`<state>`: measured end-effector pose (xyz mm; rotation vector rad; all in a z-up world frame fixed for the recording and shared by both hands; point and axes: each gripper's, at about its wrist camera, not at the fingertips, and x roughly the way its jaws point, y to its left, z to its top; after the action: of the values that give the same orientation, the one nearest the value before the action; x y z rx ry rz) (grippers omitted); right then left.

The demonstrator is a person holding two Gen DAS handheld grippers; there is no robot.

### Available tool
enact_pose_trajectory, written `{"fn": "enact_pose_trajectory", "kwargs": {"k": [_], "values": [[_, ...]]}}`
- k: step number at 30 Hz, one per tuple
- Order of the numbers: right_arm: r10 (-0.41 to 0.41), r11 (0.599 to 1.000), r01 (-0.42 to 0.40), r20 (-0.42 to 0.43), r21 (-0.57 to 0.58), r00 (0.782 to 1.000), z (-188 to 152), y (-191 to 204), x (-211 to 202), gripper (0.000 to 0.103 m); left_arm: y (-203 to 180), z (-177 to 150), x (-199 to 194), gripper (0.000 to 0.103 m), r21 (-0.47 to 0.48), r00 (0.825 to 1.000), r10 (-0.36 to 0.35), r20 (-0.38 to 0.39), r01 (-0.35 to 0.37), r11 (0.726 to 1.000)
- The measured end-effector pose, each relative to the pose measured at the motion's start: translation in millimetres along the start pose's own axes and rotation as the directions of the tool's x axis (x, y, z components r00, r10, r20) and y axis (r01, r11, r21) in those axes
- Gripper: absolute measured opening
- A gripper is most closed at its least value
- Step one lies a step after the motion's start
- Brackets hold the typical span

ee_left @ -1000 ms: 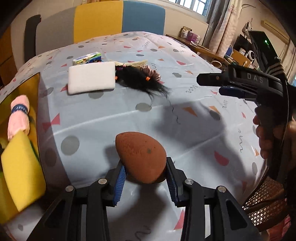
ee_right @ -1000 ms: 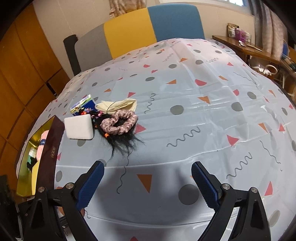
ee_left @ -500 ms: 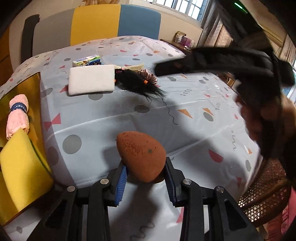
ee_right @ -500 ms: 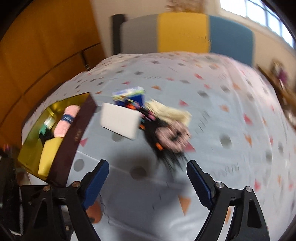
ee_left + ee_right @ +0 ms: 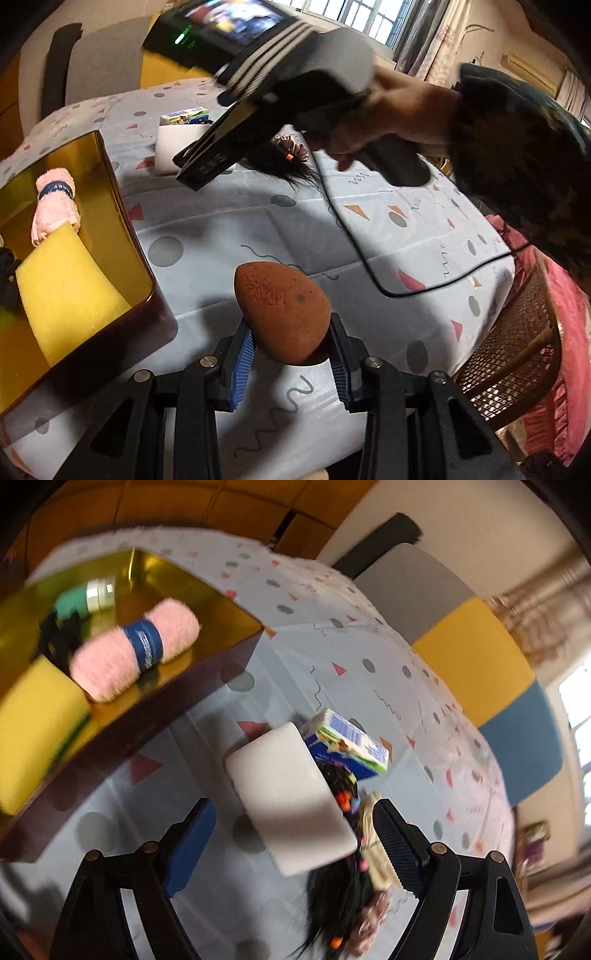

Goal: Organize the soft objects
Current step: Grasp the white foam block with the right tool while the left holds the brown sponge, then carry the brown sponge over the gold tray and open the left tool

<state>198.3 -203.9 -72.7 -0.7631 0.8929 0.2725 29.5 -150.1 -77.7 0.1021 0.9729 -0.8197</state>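
Observation:
A brown egg-shaped sponge (image 5: 282, 314) sits between the blue pads of my left gripper (image 5: 290, 332), which is shut on it just above the tablecloth, right of the gold box (image 5: 122, 206). The box holds a yellow sponge (image 5: 62, 280) and a rolled pink towel (image 5: 55, 199). My right gripper (image 5: 291, 812) is open and hovers over a white sponge (image 5: 291, 797), with its pads on either side and apart from it. Beside that sponge lie a black hairpiece (image 5: 340, 893), a pink scrunchie (image 5: 369, 923) and a cream cloth (image 5: 373, 834).
A blue and white carton (image 5: 351, 746) lies behind the white sponge. A green bottle (image 5: 85, 598) is in the box. The hand (image 5: 399, 107) with the right gripper and its cable (image 5: 354, 243) cross above the table. A wicker chair (image 5: 509, 350) stands at the table's right edge.
The right gripper swung left across the table and rolled, ending over the white sponge near the box. The left gripper, still holding the brown sponge, shifted slightly toward the box.

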Motion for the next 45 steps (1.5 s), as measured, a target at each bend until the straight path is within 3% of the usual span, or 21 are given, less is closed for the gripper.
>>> {"fn": "enact_pose_trajectory", "kwargs": {"k": [3, 4, 9, 13, 17, 20, 23, 26, 31, 41, 45], "values": [[0.000, 0.999, -0.002, -0.042, -0.044, 0.999, 4.0, 5.3, 15.5, 0.078, 0.7, -0.7, -1.1, 0.037, -0.006, 1.000, -0.007, 0.000, 0.007, 1.000], [-0.007, 0.999, 0.004, -0.059, -0.054, 0.998, 4.6, 7.0, 21.9, 0.062, 1.2, -0.7, -1.3, 0.037, -0.012, 1.000, -0.014, 0.000, 0.014, 1.000], [0.003, 1.000, -0.003, -0.064, 0.011, 0.998, 4.0, -1.3, 24.8, 0.056, -0.1, -2.3, -2.8, 0.037, -0.010, 1.000, -0.020, 0.000, 0.020, 1.000], [0.111, 0.983, -0.104, -0.042, 0.154, 0.993, -4.7, -16.3, -0.2, 0.056, -1.1, -3.3, -5.1, 0.037, -0.011, 1.000, -0.019, 0.009, 0.019, 1.000], [0.247, 0.932, -0.225, -0.044, 0.284, 0.968, -24.0, -25.6, -24.6, 0.056, -3.3, -4.9, -8.8, 0.037, -0.002, 1.000, -0.019, 0.018, 0.019, 1.000], [0.359, 0.868, -0.304, -0.071, 0.393, 0.931, -49.8, -28.5, -34.2, 0.056, -5.0, -6.1, -12.5, 0.037, 0.004, 1.000, -0.018, 0.022, 0.018, 1.000], [0.407, 0.818, -0.321, -0.087, 0.477, 0.909, -77.7, -25.6, -36.4, 0.056, -8.7, -6.5, -17.0, 0.037, 0.010, 0.999, -0.015, 0.030, 0.014, 1.000], [0.409, 0.791, -0.301, -0.095, 0.533, 0.908, -100.6, -20.9, -32.6, 0.057, -13.9, -6.7, -19.6, 0.037, 0.017, 0.999, -0.011, 0.038, 0.010, 1.000], [0.375, 0.770, -0.277, -0.056, 0.576, 0.925, -122.0, -13.2, -28.5, 0.057, -19.3, -6.6, -26.1, 0.037, 0.024, 0.999, 0.007, 0.045, -0.008, 1.000], [0.212, 0.833, -0.179, -0.002, 0.524, 0.977, -136.9, 19.0, -39.6, 0.060, -15.9, 3.5, -58.5, 0.038, -0.028, 0.993, 0.061, 0.101, -0.058, 0.998], [0.182, 0.825, -0.160, 0.014, 0.543, 0.983, -138.8, 19.2, -41.0, 0.060, -14.2, 8.8, -73.8, 0.038, -0.047, 0.987, 0.092, 0.135, -0.087, 0.995]]}}
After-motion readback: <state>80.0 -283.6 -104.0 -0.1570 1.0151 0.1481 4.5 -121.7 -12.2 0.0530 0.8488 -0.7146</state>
